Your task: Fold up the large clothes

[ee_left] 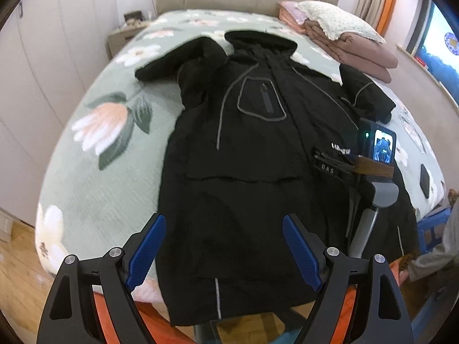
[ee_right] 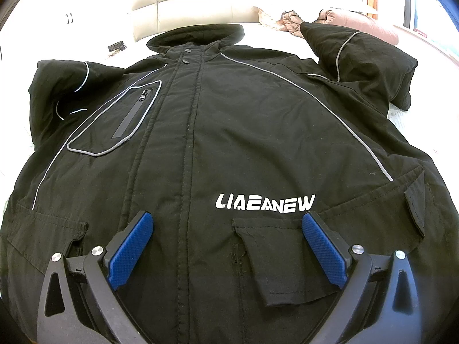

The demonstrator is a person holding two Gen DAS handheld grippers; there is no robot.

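Still unfolded — black coat [ee_left: 243, 154] flat, front up.

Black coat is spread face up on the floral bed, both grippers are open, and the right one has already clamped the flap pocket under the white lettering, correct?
Not quite. The right gripper is open over the black coat, its jaws wide apart with the flap pocket lying between them, unclamped; the right wrist view shows this. The left gripper is open too, and the coat lies face up on the floral bed.

Matt black woven-cloth jacket [ee_right: 243, 143], quilted floral bedspread [ee_left: 114, 149], blue textured-plastic pads [ee_right: 129, 246] on tongs.
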